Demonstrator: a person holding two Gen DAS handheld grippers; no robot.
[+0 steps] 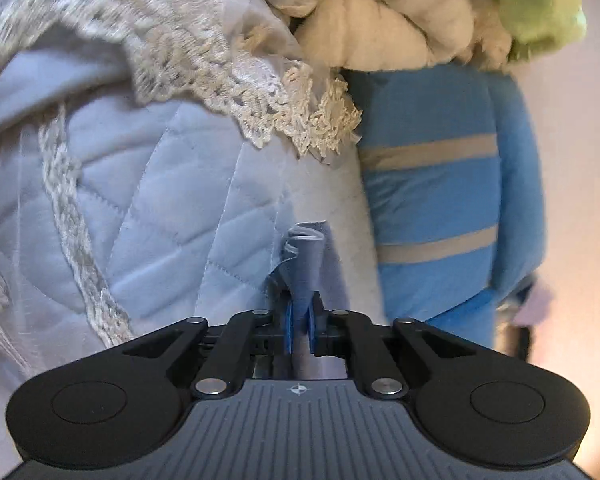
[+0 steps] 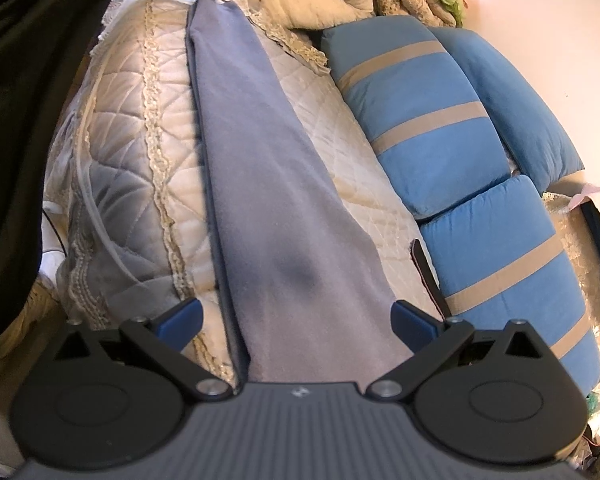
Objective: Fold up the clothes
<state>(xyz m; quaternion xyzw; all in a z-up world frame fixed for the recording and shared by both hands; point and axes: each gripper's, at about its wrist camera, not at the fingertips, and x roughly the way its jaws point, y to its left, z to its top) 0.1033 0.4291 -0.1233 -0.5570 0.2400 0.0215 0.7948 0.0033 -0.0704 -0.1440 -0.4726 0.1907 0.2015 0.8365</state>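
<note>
Grey-blue cloth [image 1: 306, 264] is pinched by the left gripper [image 1: 299, 322] at twelve o'clock for folding; the right gripper [image 2: 296, 320] is spread over it.

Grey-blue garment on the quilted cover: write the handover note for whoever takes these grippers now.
Left gripper: jaws shut on a bunched end of the long grey-blue fabric garment.
Right gripper: jaws open, the garment's near end between them, not gripped.
Garment lies stretched as a narrow strip across the white quilted lace-trimmed cover, beside the blue cushions with beige stripes.
Done: far end gripped.
Left: grip near end, then probably fold.
</note>
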